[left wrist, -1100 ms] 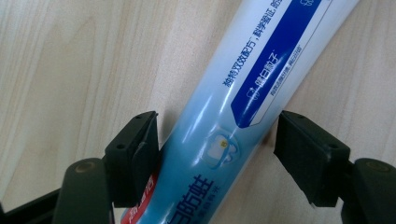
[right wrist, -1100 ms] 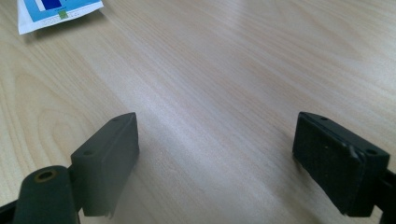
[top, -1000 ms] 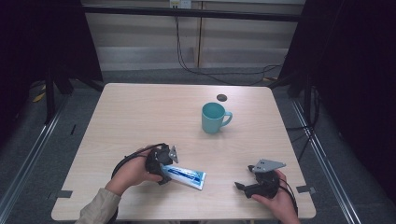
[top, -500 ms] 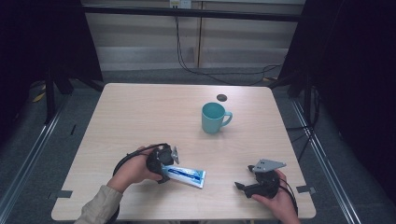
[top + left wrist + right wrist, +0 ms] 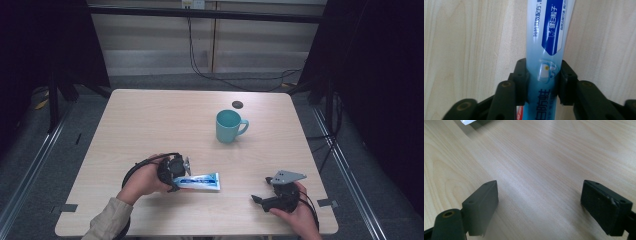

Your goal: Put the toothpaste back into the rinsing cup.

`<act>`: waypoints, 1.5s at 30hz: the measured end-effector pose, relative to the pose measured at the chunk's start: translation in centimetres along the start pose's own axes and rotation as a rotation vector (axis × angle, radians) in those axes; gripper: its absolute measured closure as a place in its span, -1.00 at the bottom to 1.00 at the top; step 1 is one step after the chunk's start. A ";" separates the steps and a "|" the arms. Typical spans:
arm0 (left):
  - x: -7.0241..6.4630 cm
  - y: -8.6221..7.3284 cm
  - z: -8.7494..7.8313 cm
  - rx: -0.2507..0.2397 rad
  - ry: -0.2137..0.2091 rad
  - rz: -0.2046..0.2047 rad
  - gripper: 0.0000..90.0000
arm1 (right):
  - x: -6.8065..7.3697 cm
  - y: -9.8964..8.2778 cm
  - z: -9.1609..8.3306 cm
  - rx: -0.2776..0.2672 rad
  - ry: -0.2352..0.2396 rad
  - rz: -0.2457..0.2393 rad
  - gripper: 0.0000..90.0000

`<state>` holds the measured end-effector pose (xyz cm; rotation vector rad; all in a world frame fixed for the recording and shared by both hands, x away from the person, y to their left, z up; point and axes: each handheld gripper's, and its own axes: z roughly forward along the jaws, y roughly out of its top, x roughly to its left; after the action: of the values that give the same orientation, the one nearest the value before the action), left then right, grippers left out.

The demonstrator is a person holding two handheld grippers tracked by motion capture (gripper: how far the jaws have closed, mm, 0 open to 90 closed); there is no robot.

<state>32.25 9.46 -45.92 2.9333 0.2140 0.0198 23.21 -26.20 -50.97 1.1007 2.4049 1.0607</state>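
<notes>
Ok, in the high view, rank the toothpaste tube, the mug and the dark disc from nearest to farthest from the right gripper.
From the right gripper:
1. Toothpaste tube, to its left, clamped in the left gripper.
2. Mug, farther up the table.
3. Dark disc, just beyond the mug.

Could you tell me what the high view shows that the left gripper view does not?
The high view takes in the teal mug, the right gripper and the person's left hand. The left gripper view reveals the left gripper pads pressing the toothpaste tube and its printed label. Both show the tube lying on the wooden table.
</notes>
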 end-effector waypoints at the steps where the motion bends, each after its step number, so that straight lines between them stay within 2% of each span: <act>1: 0.0 0.0 0.0 0.000 0.000 0.000 0.51 | 0.0 0.0 0.0 -0.002 0.003 0.001 -0.68; 2: 0.1 0.0 -0.1 0.009 -0.043 -0.071 0.54 | 0.0 0.0 0.0 -0.002 0.004 0.003 -0.68; 4: 0.2 0.0 -0.2 0.009 -0.049 -0.096 0.56 | 0.0 0.0 0.0 -0.001 0.004 0.004 -0.68; 5: 0.2 0.0 -0.2 0.009 -0.049 -0.096 0.57 | 0.0 0.0 0.0 0.000 0.002 0.004 -0.68; 7: 0.4 -0.1 -0.3 -0.009 -0.052 -0.136 0.58 | 0.0 0.0 0.0 0.000 0.001 0.001 -0.68; 10: 0.5 -0.3 -0.5 -0.029 -0.071 -0.160 0.59 | 0.0 0.0 0.0 0.000 0.000 -0.002 -0.68; 13: 0.5 -0.5 -0.8 -0.085 -0.093 -0.219 0.60 | -0.1 0.0 0.0 -0.001 0.005 0.003 -0.68; 17: 0.5 -0.6 -1.3 -0.110 -0.089 -0.242 0.60 | -0.1 0.0 0.0 0.001 0.004 -0.003 -0.69; 19: 0.6 -0.6 -1.5 -0.128 -0.108 -0.253 0.60 | -0.1 0.0 0.0 0.001 0.006 0.002 -0.69; 24: 0.4 -0.7 -1.9 -0.171 -0.086 -0.270 0.60 | -0.1 0.0 -0.1 -0.002 -0.008 0.009 -0.65; 27: 0.3 -0.8 -2.1 -0.206 -0.089 -0.293 0.60 | -0.2 0.0 -0.2 -0.012 -0.003 0.047 -0.65; 31: 0.2 -0.7 -2.2 -0.240 -0.086 -0.291 0.60 | -0.3 0.3 -0.3 -0.035 0.003 0.086 -0.64; 34: 0.1 -0.5 -2.3 -0.264 -0.090 -0.302 0.60 | -0.1 1.0 -0.5 -0.077 0.036 0.115 -0.61; 39: 0.0 -0.2 -2.3 -0.303 -0.104 -0.321 0.61 | 0.4 2.4 -0.3 -0.158 0.141 0.190 -0.58; 40: 0.0 0.0 -2.4 -0.317 -0.106 -0.334 0.61 | 0.5 2.7 -0.2 -0.167 0.149 0.197 -0.57; 44: 0.0 0.2 -2.8 -0.352 -0.096 -0.331 0.61 | 0.8 3.7 0.0 -0.187 0.184 0.214 -0.55; 45: -0.1 0.3 -2.8 -0.363 -0.098 -0.344 0.61 | 0.8 3.9 0.1 -0.189 0.189 0.219 -0.55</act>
<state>32.16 9.70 -43.09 2.4950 0.6242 -0.1220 24.81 -23.82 -48.14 1.2675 2.2995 1.4923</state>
